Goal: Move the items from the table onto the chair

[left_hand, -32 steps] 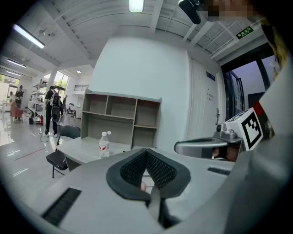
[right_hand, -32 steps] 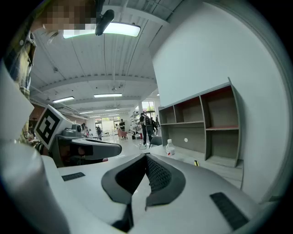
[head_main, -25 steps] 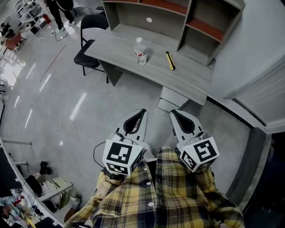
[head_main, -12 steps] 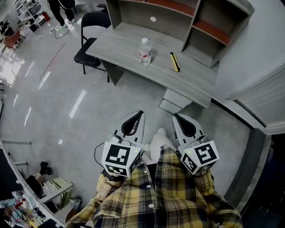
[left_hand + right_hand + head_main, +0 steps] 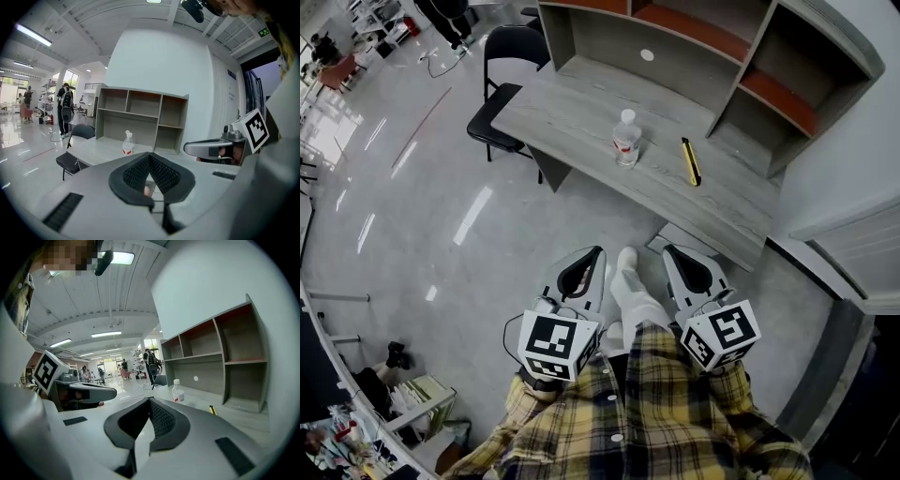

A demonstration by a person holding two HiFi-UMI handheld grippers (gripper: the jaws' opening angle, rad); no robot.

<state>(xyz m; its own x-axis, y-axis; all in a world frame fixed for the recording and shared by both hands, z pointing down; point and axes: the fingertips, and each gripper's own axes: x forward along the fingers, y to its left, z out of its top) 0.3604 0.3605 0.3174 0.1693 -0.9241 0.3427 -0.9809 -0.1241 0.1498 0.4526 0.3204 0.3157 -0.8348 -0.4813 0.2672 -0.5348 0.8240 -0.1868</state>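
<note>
Bottle (image 5: 625, 138) and yellow tool (image 5: 691, 160) sit on table (image 5: 572, 117), chair (image 5: 499, 101) at table's far-left end. Left gripper (image 5: 599, 251) and right gripper (image 5: 667, 250) both closed, empty, held well short of table: out of reach yet, I judge

A big open lab or workshop hall: glossy grey floor (image 5: 441, 234), strip lights (image 5: 107, 334) under a ribbed ceiling (image 5: 93, 301), a grey surface (image 5: 572, 112) with hutch shelves (image 5: 694, 47), a folding chair (image 5: 489, 127).
</note>
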